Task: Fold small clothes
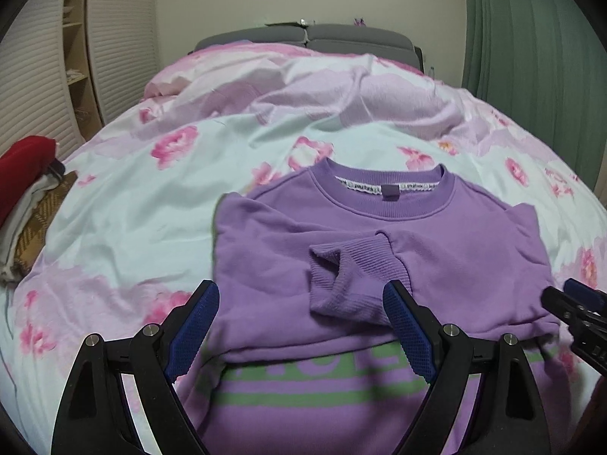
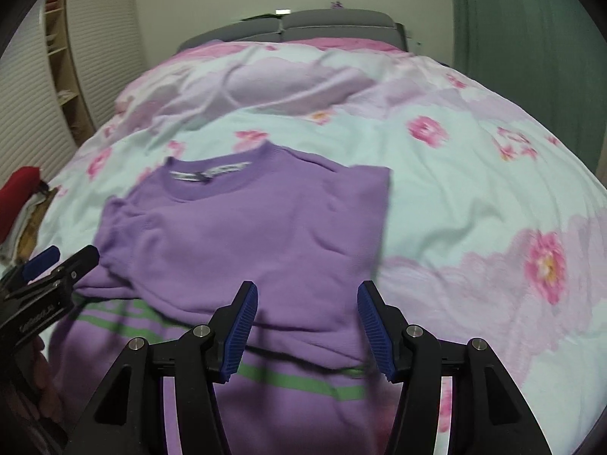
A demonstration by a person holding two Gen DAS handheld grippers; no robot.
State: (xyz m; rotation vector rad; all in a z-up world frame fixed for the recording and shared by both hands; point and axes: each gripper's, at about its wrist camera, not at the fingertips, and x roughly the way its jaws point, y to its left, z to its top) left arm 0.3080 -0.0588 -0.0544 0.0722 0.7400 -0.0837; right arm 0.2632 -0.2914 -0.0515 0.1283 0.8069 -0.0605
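Observation:
A purple sweatshirt (image 1: 341, 235) with green stripes lies face up on the bed, collar far from me, both sleeves folded across the chest, a ribbed cuff (image 1: 353, 261) in the middle. It also shows in the right wrist view (image 2: 246, 235). My left gripper (image 1: 301, 326) is open and empty, just above the sweatshirt's lower left part. My right gripper (image 2: 307, 326) is open and empty above the lower right part; it shows at the right edge of the left wrist view (image 1: 569, 303). The left gripper shows at the left of the right wrist view (image 2: 57, 261).
The bed has a pale floral duvet (image 1: 151, 208) with rumpled folds at the back. A pile of folded clothes, red on top (image 1: 22, 174), sits at the left edge. A grey headboard (image 1: 322, 38), slatted wardrobe doors (image 1: 38, 76) and a green curtain (image 1: 531, 57) surround the bed.

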